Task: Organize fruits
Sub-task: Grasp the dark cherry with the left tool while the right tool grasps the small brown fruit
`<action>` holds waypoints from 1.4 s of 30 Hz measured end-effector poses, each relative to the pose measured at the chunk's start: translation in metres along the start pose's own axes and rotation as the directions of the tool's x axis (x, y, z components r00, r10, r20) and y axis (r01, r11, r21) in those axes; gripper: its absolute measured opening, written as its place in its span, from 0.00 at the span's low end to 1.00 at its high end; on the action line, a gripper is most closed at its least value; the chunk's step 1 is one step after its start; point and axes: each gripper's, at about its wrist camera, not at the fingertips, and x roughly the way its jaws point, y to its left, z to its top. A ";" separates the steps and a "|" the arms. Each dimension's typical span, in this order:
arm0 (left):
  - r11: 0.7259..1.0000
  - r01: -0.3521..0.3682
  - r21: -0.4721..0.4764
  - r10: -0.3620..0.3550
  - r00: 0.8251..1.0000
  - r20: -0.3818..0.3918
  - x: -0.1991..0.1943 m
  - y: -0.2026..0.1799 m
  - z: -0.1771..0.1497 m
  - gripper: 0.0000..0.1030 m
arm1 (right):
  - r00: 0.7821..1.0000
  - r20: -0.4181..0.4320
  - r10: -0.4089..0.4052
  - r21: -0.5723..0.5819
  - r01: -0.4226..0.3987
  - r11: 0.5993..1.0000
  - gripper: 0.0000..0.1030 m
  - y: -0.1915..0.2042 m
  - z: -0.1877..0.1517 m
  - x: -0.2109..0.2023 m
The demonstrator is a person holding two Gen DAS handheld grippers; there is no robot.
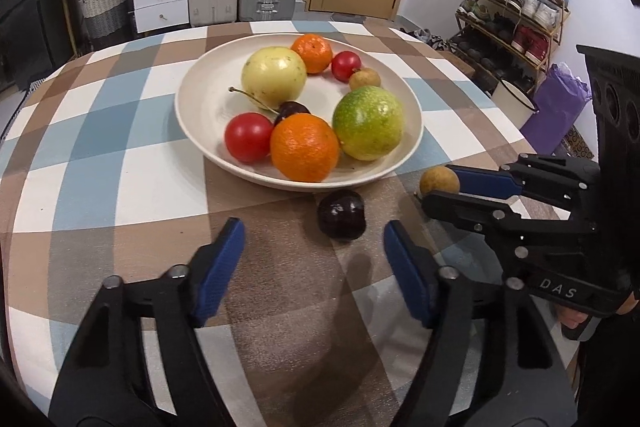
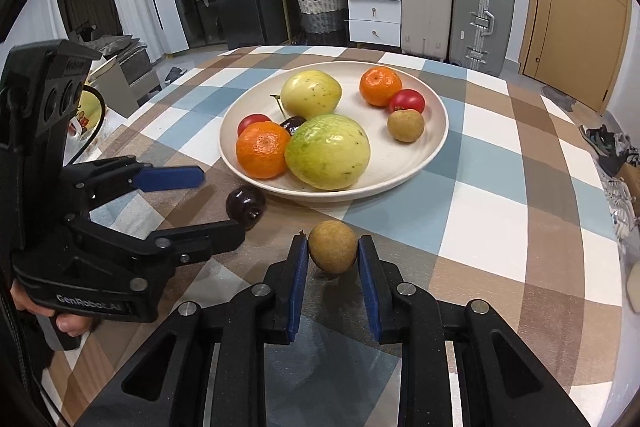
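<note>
Cream-coloured plate [image 1: 200,131] stands near the middle of the checked tablecloth [image 1: 100,155] and already carries most of the fruit: two oranges, two red fruits, a yellow round fruit [image 1: 274,77], a green-yellow round fruit [image 1: 368,123], a small brown fruit near the far rim, and a dark cherry with a stem [image 1: 290,109] between the others. So I judge that the larger part of the task is done.

Two fruits are not yet on the plate. One is the dark plum-like fruit [image 1: 342,215], lying on the cloth just beside the near rim. The left gripper [image 1: 314,243] is around it but apart from it: its blue pads [image 1: 224,255] stand on either side, half spread, and I see a gap on both sides, so nothing is grasped yet.

The other is the small brown longan-like fruit [image 2: 333,247], also on the cloth, near the plate on the right side. The right gripper [image 2: 333,259] is clenched on it, with both pads touching its sides. The fruit seems to rest on the table, not lifted.

What is left, as I judge it: carry the brown fruit into the plate, then close on the dark fruit and bring it in too
</note>
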 end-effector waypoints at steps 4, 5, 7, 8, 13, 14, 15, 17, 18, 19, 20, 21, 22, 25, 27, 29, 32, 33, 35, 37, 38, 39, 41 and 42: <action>0.999 0.032 -0.023 -0.032 0.999 -0.001 0.003 0.000 0.002 0.48 | 1.000 0.001 0.000 0.003 0.000 1.000 0.25 -0.001 0.000 0.000; 0.998 0.047 -0.031 -0.047 0.999 0.003 0.003 0.001 0.002 0.47 | 1.000 0.001 -0.001 0.003 0.001 1.000 0.25 -0.001 0.000 0.000; 0.998 0.058 -0.036 -0.058 0.998 0.001 0.004 0.001 0.002 0.40 | 1.000 0.002 0.000 0.004 0.000 1.000 0.25 -0.001 0.000 0.000; 0.997 0.063 -0.037 -0.063 0.998 -0.002 0.004 0.001 0.002 0.37 | 1.000 0.001 -0.001 0.004 0.001 1.000 0.25 -0.001 0.000 0.000; 0.995 0.094 -0.043 -0.094 0.996 -0.001 0.004 0.000 0.002 0.23 | 1.000 -0.002 0.000 0.001 0.000 1.000 0.25 -0.001 0.000 -0.001; 0.995 0.092 -0.040 -0.092 0.996 0.000 0.004 0.000 0.002 0.23 | 1.000 -0.002 -0.001 0.001 0.001 1.000 0.25 -0.001 0.000 0.000; 0.995 0.096 -0.038 -0.096 0.995 -0.001 0.004 -0.001 0.002 0.23 | 1.000 -0.003 0.000 0.001 0.000 1.000 0.25 -0.001 0.000 0.000; 0.995 0.097 -0.032 -0.097 0.995 0.001 0.003 -0.002 0.002 0.22 | 1.000 -0.006 0.000 -0.001 0.000 1.000 0.25 0.000 0.000 0.000; 0.995 0.096 -0.030 -0.096 0.995 0.003 0.003 -0.002 0.001 0.22 | 1.000 -0.006 0.000 -0.002 0.000 1.000 0.25 0.001 0.000 0.000; 0.995 0.095 -0.028 -0.095 0.995 0.005 0.002 -0.002 0.001 0.22 | 1.000 -0.005 0.000 -0.002 0.000 1.000 0.25 0.001 0.000 0.001; 0.995 0.095 -0.028 -0.095 0.995 0.007 0.002 -0.002 0.001 0.22 | 1.000 -0.004 0.000 -0.002 0.000 1.000 0.25 0.001 0.000 0.000; 0.995 0.096 -0.028 -0.096 0.995 0.012 0.001 -0.002 0.001 0.22 | 1.000 -0.004 0.001 -0.002 -0.001 1.000 0.25 0.001 0.000 0.000; 0.995 0.097 -0.028 -0.096 0.995 0.016 0.000 -0.002 0.001 0.22 | 1.000 -0.003 0.002 -0.001 -0.002 1.000 0.25 0.001 0.000 0.000; 0.995 0.099 -0.029 -0.098 0.995 0.029 -0.005 0.000 0.000 0.22 | 1.000 -0.001 0.004 -0.002 -0.004 1.000 0.25 0.001 0.000 0.000; 0.995 0.096 -0.027 -0.095 0.995 0.038 -0.008 0.000 0.000 0.22 | 1.000 0.007 0.009 -0.001 -0.009 1.000 0.25 0.001 0.000 -0.002; 0.995 0.095 -0.025 -0.094 0.994 0.050 -0.011 0.001 0.000 0.22 | 1.000 0.014 0.016 0.001 -0.016 1.000 0.25 0.001 0.001 -0.004; 0.993 0.113 -0.032 -0.110 0.990 0.084 -0.020 0.004 0.001 0.22 | 1.000 0.016 0.017 -0.002 -0.017 1.000 0.25 0.001 0.001 -0.005; 0.993 0.113 -0.033 -0.109 0.990 0.093 -0.022 0.005 0.001 0.22 | 1.000 0.016 0.018 -0.003 -0.018 1.000 0.25 0.001 0.001 -0.005; 0.993 0.111 -0.032 -0.107 0.988 0.109 -0.028 0.006 0.002 0.22 | 1.000 0.021 0.024 -0.003 -0.024 1.000 0.25 0.002 0.001 -0.006; 0.993 0.114 -0.035 -0.109 0.986 0.127 -0.033 0.007 0.003 0.22 | 0.999 0.025 0.033 -0.006 -0.033 0.999 0.25 0.003 0.002 -0.008; 0.993 0.115 -0.036 -0.109 0.985 0.132 -0.035 0.007 0.003 0.22 | 0.999 0.028 0.035 -0.007 -0.034 0.999 0.25 0.003 0.002 -0.009; 0.993 0.110 -0.036 -0.104 0.985 0.139 -0.037 0.008 0.004 0.22 | 0.999 0.030 0.039 -0.008 -0.038 0.999 0.25 0.003 0.002 -0.010; 0.994 0.102 -0.035 -0.096 0.984 0.150 -0.040 0.009 0.005 0.22 | 0.998 0.041 0.045 -0.009 -0.044 0.999 0.25 0.004 0.003 -0.013; 0.994 0.101 -0.035 -0.094 0.984 0.153 -0.042 0.009 0.005 0.22 | 0.998 0.047 0.050 -0.007 -0.049 0.999 0.25 0.004 0.003 -0.015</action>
